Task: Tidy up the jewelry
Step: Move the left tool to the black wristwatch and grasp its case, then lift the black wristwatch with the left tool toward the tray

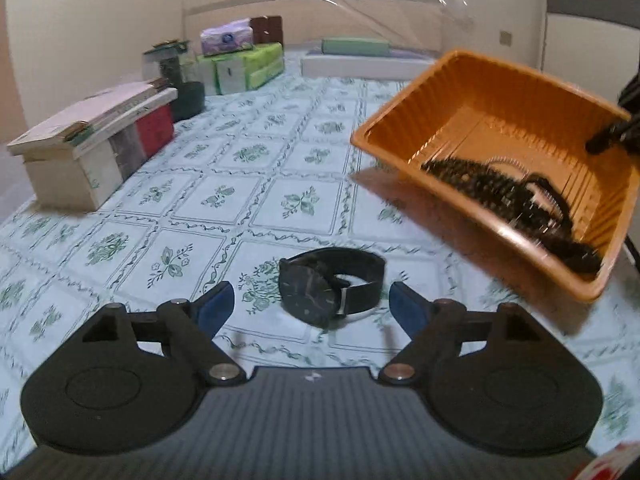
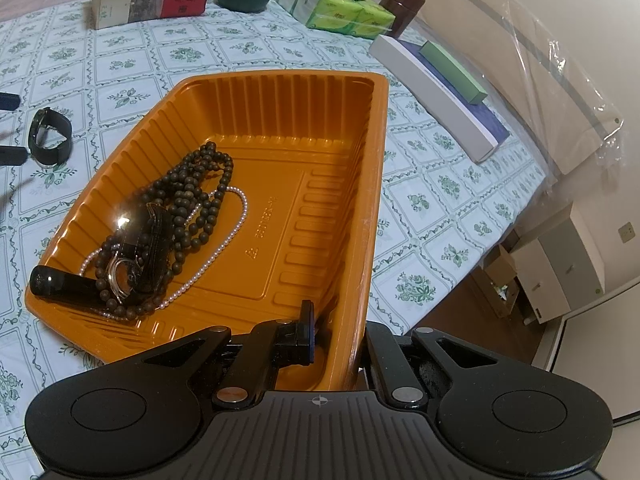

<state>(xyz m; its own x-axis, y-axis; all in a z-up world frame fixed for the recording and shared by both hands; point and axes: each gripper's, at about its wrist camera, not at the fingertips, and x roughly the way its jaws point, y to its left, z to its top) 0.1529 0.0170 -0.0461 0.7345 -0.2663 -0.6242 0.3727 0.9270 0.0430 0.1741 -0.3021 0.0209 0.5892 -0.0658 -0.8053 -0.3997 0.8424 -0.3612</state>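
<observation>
**Meanwhile, tray tipped toward the last loose watch**

Right gripper [image 2: 338,340] is pinching the near wall of the orange tray [image 2: 376,168], one finger inside and one outside, holding it tilted so the beads [image 2: 192,196], pearls [image 2: 236,224] and dark pieces are sliding to the low corner, likely clearing a landing spot. Left gripper [image 1: 310,304] is hanging spread wide, its blue pads on either side of the watch [image 1: 328,288], which is lying on the bench just ahead, probably being lined up for a grasp. Tray is lying to the right of that gripper.
</observation>
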